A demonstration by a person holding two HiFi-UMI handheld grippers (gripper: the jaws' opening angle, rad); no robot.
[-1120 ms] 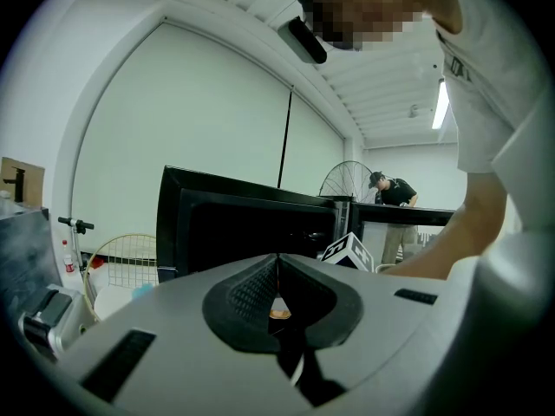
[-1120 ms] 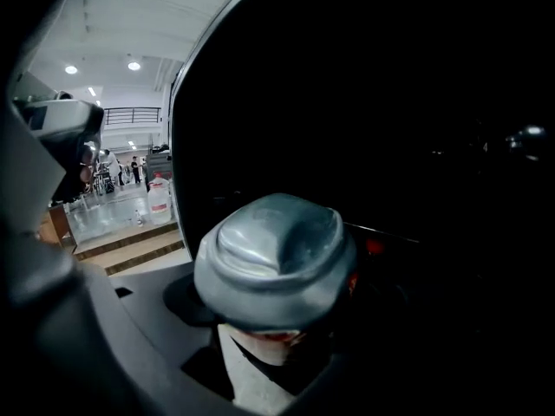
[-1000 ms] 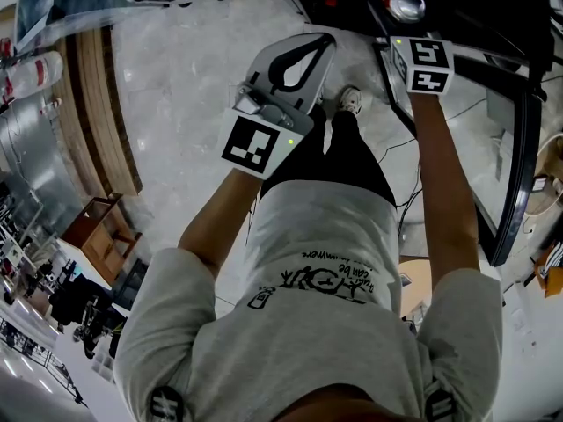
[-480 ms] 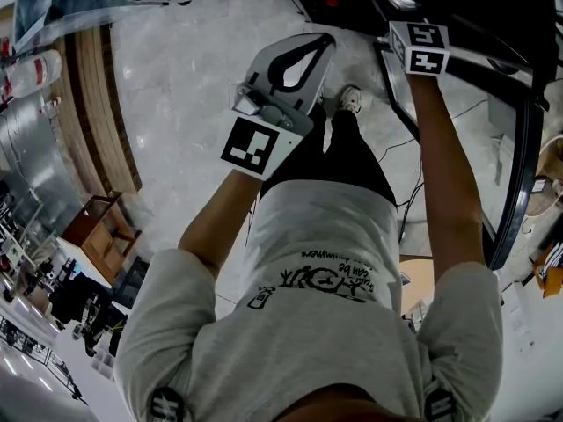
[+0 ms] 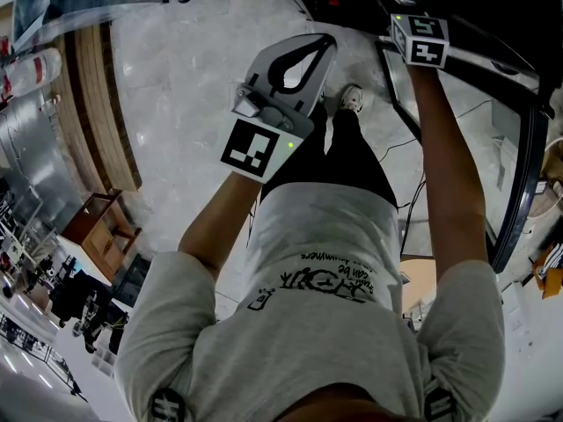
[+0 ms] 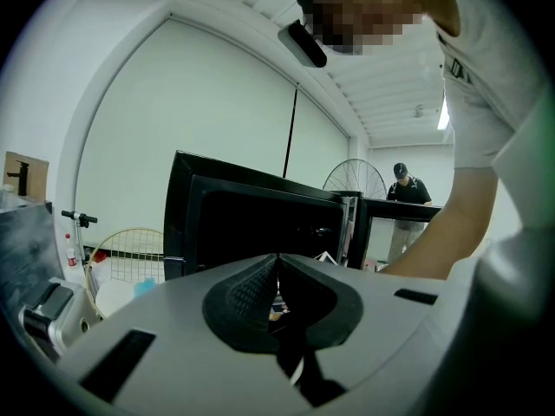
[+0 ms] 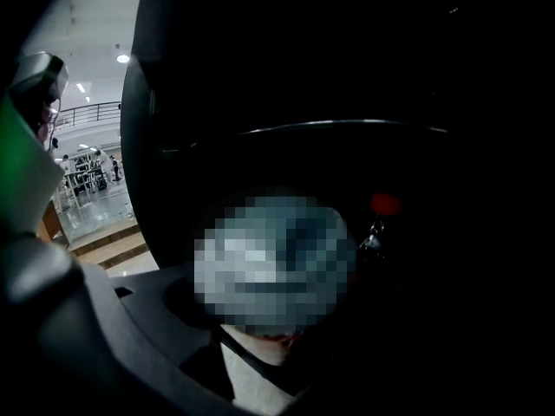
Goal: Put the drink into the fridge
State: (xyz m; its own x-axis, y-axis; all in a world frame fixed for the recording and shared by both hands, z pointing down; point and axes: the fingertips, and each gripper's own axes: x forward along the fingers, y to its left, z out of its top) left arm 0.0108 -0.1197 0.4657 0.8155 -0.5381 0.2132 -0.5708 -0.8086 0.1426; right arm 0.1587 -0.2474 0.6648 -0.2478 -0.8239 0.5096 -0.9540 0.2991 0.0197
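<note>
changed since a second back: the right gripper (image 5: 406, 9) had pushed further into the boxy black fridge (image 6: 225, 224). The shiny top of the pale, red-marked drink (image 7: 260, 341) showed plainly in the head view before, but the fridge's dark had pretty much swallowed it. The left gripper (image 5: 324, 46) hadn't budged.
right tongs: clamped round the drink, jaws held fairly wide by it.
left tongs: closed tip to tip with nothing between them, outside the fridge and pointing at it.
drink: just inside the fridge's mouth, in the right gripper's jaws. Couldn't tell if it touched a shelf.
count: two grippers, one drink, one fridge, one black-framed glass fridge door (image 5: 519, 174), one dark bottle with a red cap (image 7: 377, 228).
inside the fridge: that bottle stood deeper in than the drink, to its right in the right gripper view and apart from it.
door: swung open on the fridge's right, beside the person's right arm.
around: a white sneaker (image 5: 352, 99) on the pale marble floor (image 5: 176, 104) right in front of the fridge. A brown wooden chair (image 5: 101, 231) sat well away from it. A round wire fan (image 6: 355, 180) and a person in a dark cap (image 6: 406, 206) were beyond the fridge.
in the way: from above, the fridge's dark inside hid the right jaw tips.
</note>
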